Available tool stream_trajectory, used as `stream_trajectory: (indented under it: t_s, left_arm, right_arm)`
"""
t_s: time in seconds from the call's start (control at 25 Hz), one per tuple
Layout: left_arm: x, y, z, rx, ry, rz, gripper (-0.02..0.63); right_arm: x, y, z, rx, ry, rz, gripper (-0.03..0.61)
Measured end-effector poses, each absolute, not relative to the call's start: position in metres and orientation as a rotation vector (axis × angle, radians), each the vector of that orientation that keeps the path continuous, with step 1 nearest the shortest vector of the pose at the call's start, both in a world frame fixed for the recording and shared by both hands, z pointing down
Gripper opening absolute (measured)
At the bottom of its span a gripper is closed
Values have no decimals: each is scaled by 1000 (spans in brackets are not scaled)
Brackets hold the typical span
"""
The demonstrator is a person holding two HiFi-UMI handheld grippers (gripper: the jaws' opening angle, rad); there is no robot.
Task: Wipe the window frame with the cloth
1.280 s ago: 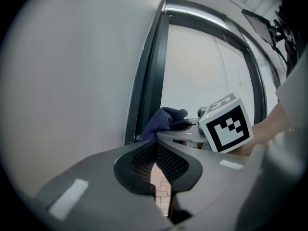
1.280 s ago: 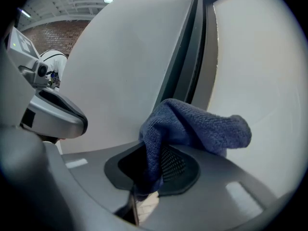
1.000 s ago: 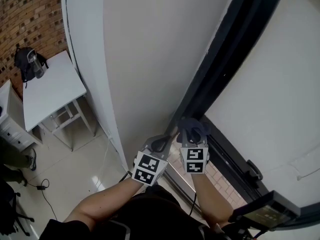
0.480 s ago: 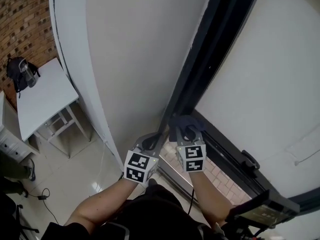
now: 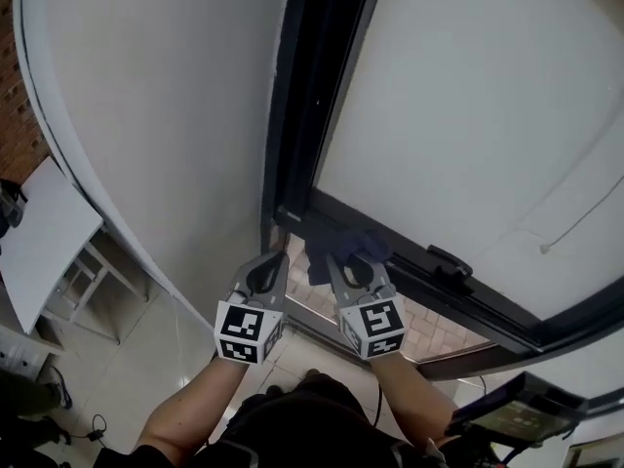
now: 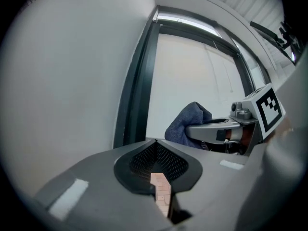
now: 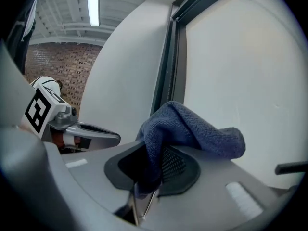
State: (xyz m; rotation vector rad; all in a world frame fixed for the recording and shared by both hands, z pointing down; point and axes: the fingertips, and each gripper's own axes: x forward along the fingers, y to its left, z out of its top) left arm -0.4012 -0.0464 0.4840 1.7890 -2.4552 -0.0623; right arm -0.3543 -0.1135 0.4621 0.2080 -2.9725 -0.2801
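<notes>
A dark blue cloth (image 5: pixel 343 250) (image 7: pixel 192 131) (image 6: pixel 188 123) is pinched in my right gripper (image 5: pixel 343 261) (image 7: pixel 159 150), which is shut on it. The cloth rests against the lower corner of the dark window frame (image 5: pixel 310 135) (image 7: pixel 169 66) (image 6: pixel 134 95), where the upright meets the bottom rail. My left gripper (image 5: pixel 265 269) (image 6: pixel 155 150) sits just left of the right one, jaws shut with nothing between them, close to the foot of the frame's upright. The pale window pane (image 5: pixel 487 115) lies to the right.
A white wall (image 5: pixel 156 115) runs left of the frame. A window handle (image 5: pixel 447 259) sits on the bottom rail, right of the cloth. A brick sill (image 5: pixel 322 305) shows below the rail. A white table (image 5: pixel 44 237) stands far down at left on a tiled floor.
The view has swung right, so the frame now stands nearly upright. Both grippers stay side by side at the frame's lower corner, the cloth still held in the right one.
</notes>
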Motion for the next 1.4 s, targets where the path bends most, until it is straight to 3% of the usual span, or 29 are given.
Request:
stream_trajectory:
  t_s: [0.52,1.12,1.4]
  left_arm:
    - [-322,-114,449,1984,-2299,-151,-9]
    - [-154,-164,396,2258,-2091,-118,-8]
    - [-114,-169,378,2303,-2088,-85,-8]
  right_arm:
    - [-222,-179,431,566,-3014,-171,63]
    - [-55,-214,391,749,-3026,-133,63]
    - [12,-224,382,848,-3022,-116,63]
